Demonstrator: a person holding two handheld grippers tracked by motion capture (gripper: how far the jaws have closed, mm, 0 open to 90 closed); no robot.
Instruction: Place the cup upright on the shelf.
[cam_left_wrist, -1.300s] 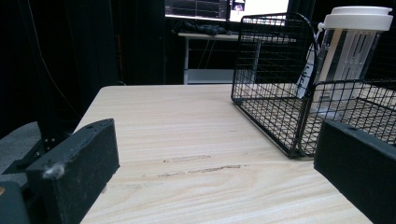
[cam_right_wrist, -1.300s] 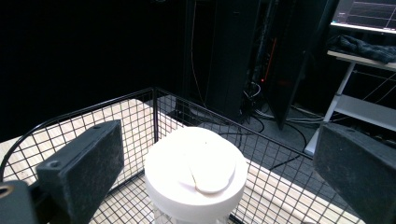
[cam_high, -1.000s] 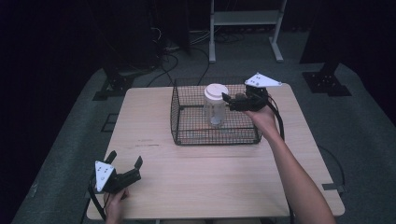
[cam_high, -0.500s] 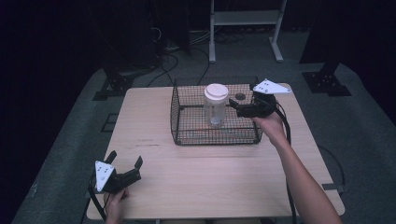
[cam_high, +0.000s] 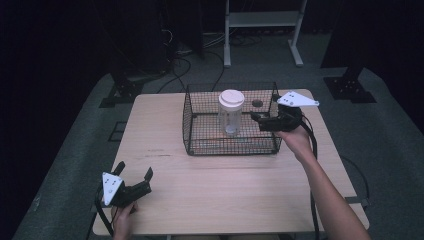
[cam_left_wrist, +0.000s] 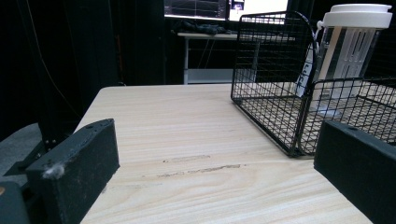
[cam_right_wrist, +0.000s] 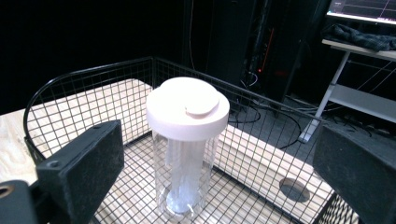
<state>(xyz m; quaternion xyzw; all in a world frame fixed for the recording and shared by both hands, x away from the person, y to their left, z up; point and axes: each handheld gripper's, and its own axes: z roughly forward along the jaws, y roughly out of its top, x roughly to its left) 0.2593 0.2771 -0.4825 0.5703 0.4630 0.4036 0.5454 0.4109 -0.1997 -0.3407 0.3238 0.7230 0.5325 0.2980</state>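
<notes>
A clear jar with a white lid (cam_high: 231, 112) (cam_right_wrist: 187, 140) (cam_left_wrist: 348, 51) stands upright inside a black wire basket (cam_high: 200, 142) (cam_right_wrist: 74, 93) (cam_left_wrist: 261, 70) on the wooden table (cam_high: 225, 185). My right gripper (cam_high: 256, 118) hangs open over the basket's right side, its jaws wide apart and pointing at the jar from a short distance; nothing is between them. My left gripper (cam_high: 134, 171) rests open at the table's near left corner, far from the basket, jaws empty.
A round hole (cam_high: 257, 103) (cam_right_wrist: 293, 189) sits in the tabletop behind the basket. A white metal rack (cam_high: 260, 20) and cables (cam_high: 200, 47) lie on the floor beyond the table. Bare wood spreads in front of the basket.
My right gripper has drawn back from the jar to the right and now sits at the basket's right edge. The left gripper has not moved.
</notes>
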